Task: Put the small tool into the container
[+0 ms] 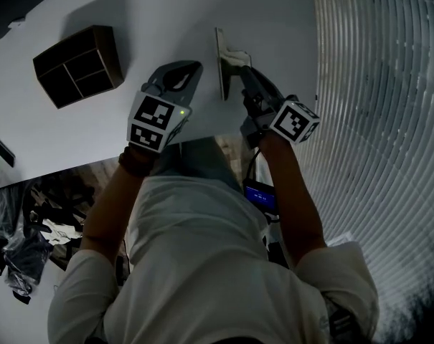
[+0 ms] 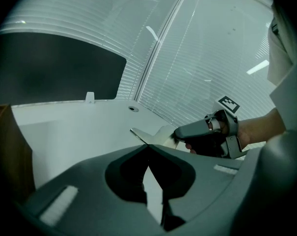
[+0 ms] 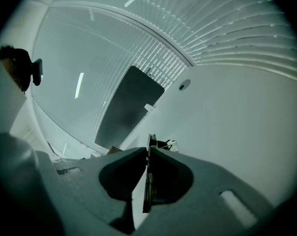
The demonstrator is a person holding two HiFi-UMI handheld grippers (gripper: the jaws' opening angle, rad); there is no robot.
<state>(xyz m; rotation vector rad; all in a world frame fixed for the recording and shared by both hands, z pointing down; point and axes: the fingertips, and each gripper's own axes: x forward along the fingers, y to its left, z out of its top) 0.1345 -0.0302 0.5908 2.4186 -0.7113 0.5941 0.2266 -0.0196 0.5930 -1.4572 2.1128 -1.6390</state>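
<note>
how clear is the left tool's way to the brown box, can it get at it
Probably yes. The brown box sits on the white table to the left of the left tool, with only bare tabletop between them. The right tool, shut on the flat metal piece, is on the other side.

White table (image 1: 73, 131) seen from above. At 10 o'clock lies a dark container (image 1: 78, 65) divided into four compartments, well apart from both grippers. Near 12 o'clock is the small tool (image 1: 222, 63), a flat metal piece standing on edge. The right gripper (image 1: 242, 72) is on its 3 o'clock side, tips against it. The left gripper (image 1: 193, 68) is just beside the tool at its 9 o'clock, tips together. Slatted blind (image 1: 381, 84) at 3 o'clock; floor clutter (image 1: 30, 224) at 8 o'clock.
</note>
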